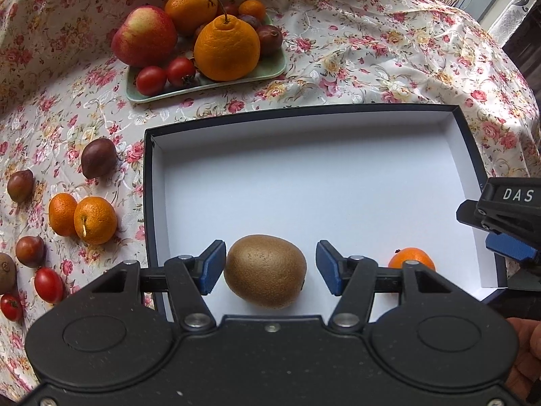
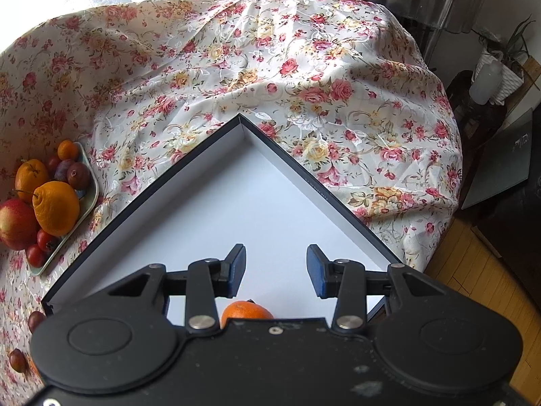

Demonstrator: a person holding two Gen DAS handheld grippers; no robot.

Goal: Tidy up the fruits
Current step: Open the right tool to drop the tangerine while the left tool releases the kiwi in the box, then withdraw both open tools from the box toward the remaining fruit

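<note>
Landmark: shallow box (image 1: 304, 176), white inside with a dark rim, lying open on the floral tablecloth (image 1: 372, 50).

Left gripper (image 1: 270, 267): jaws apart, one blue pad either side of a kiwi (image 1: 265, 270). A gap shows between each pad and the skin, so no contact. The kiwi lies on the box floor near the box's near edge, toward its left wall.

Right gripper (image 2: 275, 270): jaws apart, nothing between them, held over the box floor and aimed at the box's far corner. In the left wrist view its tip (image 1: 507, 223) enters over the box's right rim.

Small mandarin (image 1: 412, 257) inside the box, to the right of the kiwi and well apart from it, near the box's near right corner. In the right wrist view the same mandarin (image 2: 246, 310) is half hidden under the gripper body.

Beyond the box's far left corner: pale green tray (image 1: 159, 96) carrying a red apple (image 1: 144, 35), two large oranges (image 1: 227, 50), cherry tomatoes (image 1: 151, 80), dark plums (image 1: 269, 39) and a small mandarin at the back.

Left of the box, loose on the cloth: two small mandarins (image 1: 95, 220) touching each other, several dark plums (image 1: 98, 157), two cherry tomatoes (image 1: 48, 285), and a second kiwi (image 1: 6, 272) cut off by the frame edge.
</note>
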